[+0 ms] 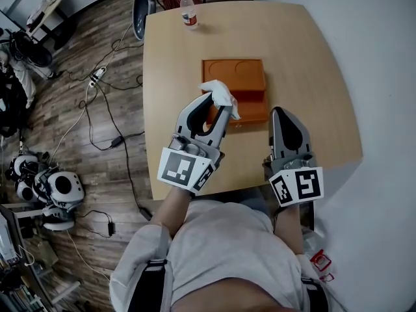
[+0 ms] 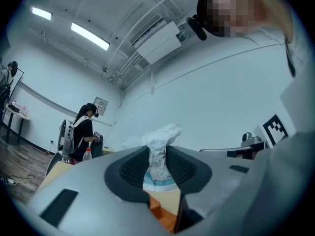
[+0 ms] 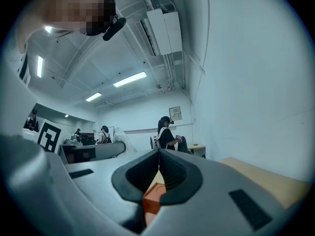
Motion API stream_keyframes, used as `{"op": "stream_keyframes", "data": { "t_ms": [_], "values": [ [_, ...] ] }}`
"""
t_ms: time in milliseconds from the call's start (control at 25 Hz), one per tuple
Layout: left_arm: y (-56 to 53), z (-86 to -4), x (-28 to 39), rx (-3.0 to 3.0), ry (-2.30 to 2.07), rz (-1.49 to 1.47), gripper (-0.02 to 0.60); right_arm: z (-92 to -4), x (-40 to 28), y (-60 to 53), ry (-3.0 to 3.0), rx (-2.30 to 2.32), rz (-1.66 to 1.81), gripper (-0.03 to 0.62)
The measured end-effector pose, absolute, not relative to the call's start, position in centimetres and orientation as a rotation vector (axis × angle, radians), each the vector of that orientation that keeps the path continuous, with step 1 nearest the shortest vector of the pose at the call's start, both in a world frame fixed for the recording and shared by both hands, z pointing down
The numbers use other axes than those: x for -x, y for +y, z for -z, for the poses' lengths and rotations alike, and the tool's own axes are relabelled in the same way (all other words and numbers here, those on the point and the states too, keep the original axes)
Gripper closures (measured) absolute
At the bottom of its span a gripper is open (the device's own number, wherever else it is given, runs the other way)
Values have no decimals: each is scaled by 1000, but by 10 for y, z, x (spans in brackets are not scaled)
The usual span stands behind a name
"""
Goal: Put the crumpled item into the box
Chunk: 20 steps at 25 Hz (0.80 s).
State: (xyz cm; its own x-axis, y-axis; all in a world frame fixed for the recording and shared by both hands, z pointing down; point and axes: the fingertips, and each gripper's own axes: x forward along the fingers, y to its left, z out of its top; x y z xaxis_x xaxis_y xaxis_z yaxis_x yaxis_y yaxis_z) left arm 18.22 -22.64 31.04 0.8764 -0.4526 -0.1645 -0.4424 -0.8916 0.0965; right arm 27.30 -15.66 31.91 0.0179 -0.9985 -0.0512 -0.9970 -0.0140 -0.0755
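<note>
A crumpled white paper (image 1: 221, 96) with some blue print is pinched in my left gripper (image 1: 216, 106), which is raised over the front left part of the orange box (image 1: 235, 91). In the left gripper view the paper (image 2: 158, 154) stands up between the two dark pads, with the box (image 2: 165, 211) showing below them. My right gripper (image 1: 284, 118) sits to the right of the box near its front right corner, jaws shut with nothing between them. The right gripper view shows its tips (image 3: 158, 157) touching and a bit of the orange box (image 3: 152, 200) beyond.
The wooden table (image 1: 305, 64) has a plastic bottle (image 1: 189, 12) near its far edge. Cables, a power strip (image 1: 97, 77) and white equipment (image 1: 55, 187) lie on the floor at the left. Other people stand in the room in the gripper views.
</note>
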Motion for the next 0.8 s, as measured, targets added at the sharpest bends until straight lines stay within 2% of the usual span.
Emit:
{"op": "stream_keyframes", "data": {
  "t_ms": [800],
  "values": [
    [-239, -321, -196, -2840, -1080, 224, 463, -315, -298, -202, 2435, 1895, 93, 583]
  ]
}}
